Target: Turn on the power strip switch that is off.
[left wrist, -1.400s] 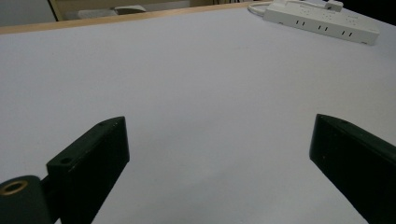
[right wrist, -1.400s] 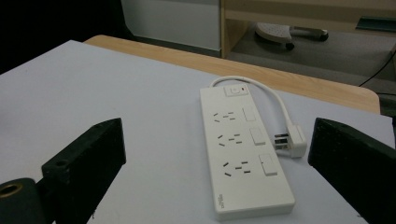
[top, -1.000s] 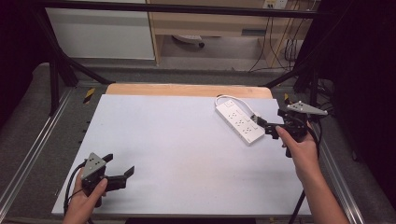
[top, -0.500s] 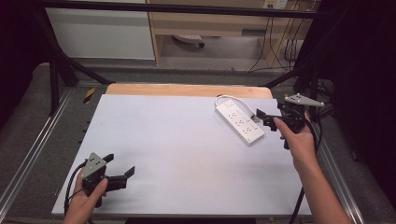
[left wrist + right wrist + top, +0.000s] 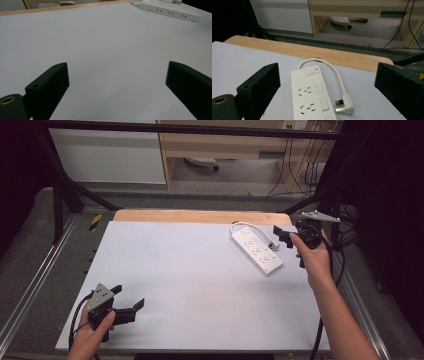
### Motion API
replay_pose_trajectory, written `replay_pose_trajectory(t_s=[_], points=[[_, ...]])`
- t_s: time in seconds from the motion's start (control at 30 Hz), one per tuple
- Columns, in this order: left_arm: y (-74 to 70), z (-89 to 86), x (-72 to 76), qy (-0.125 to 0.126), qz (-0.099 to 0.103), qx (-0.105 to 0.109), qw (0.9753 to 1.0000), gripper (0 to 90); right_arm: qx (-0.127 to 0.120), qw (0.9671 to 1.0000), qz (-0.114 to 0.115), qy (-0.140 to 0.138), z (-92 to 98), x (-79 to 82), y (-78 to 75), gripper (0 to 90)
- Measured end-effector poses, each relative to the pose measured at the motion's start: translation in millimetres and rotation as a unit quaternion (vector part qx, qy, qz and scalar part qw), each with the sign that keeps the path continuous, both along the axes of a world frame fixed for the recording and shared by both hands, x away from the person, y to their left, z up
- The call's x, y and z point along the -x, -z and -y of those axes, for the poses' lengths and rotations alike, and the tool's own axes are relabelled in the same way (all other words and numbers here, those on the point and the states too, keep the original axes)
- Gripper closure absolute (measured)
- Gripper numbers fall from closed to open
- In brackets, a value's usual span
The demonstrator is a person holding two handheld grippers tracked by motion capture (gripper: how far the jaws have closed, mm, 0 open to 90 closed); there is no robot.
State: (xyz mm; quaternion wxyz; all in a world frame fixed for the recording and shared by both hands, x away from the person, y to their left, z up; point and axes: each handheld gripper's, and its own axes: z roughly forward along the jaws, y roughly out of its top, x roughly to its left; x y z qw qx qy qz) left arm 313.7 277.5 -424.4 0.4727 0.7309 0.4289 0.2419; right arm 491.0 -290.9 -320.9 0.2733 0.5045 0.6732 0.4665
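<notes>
From above, a white table [image 5: 200, 285] with a wooden strip along its far edge is lying under the frame. At the near left corner the person's left hand [image 5: 90, 332] is gripping the left gripper [image 5: 127, 302], whose jaws are standing wide apart with nothing between them, pointing right across the bare surface. At the far right, the right hand [image 5: 315, 257] is holding the right gripper [image 5: 281, 237] above the table edge, its jaws aiming left toward a white power strip [image 5: 256, 251] that is lying at an angle on the table, just beside the jaw tips; how wide these jaws are standing cannot be told from this height.

Looking along the left gripper, the two black jaws are spreading wide over empty white tabletop, and the power strip [image 5: 170, 10] is lying well apart at the far right.

Looking along the right gripper, the jaws are gaping wide, holding nothing. Between them, farther off, the power strip [image 5: 312, 100] is resting flat, its switch end (a small red mark beside the button) facing the far side. Its short white cord [image 5: 329, 67] is looping around to the plug [image 5: 344, 103], which is lying on the table just beside the strip's right side.
</notes>
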Motion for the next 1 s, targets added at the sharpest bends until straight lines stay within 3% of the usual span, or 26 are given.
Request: replay_pose_trajectory(t_s=[0.8,1.0], points=[[1.8,0.6,-0.7,0.005,-0.007,0.002,1.0000,5.2,0.023,0.9992,-0.028,0.014,-10.8,-45.3,19.8,11.3],[1.7,0.7,-0.6,0.006,-0.005,0.000,1.0000,5.2,0.029,0.9987,-0.036,0.024,-10.8,-55.0,26.1,16.2]])
